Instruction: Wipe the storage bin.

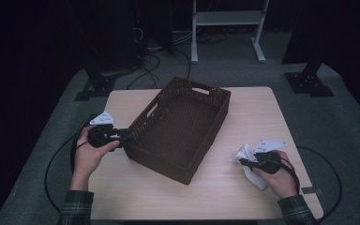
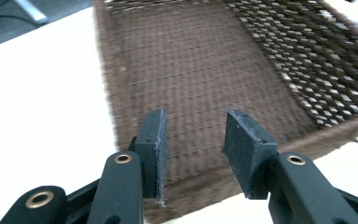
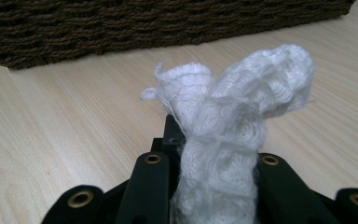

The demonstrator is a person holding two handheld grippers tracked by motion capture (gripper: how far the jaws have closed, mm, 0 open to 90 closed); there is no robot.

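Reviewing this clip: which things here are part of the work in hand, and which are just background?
In the job:
- white cloth, clamped in the right gripper
- brown woven basket, with the left gripper open at its near-left corner
- wooden table under both

Just lying about:
- white frame on the floor behind
- floor cables

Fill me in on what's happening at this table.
A person works at a wooden table with a gripper in each hand. The right gripper is clamped on a bunched white cloth, held low over the table beside a dark brown woven basket. The left gripper sits at the basket's left corner, jaws apart with nothing between them, looking down into the basket. The basket looks empty, so the cloth is not yet in it.
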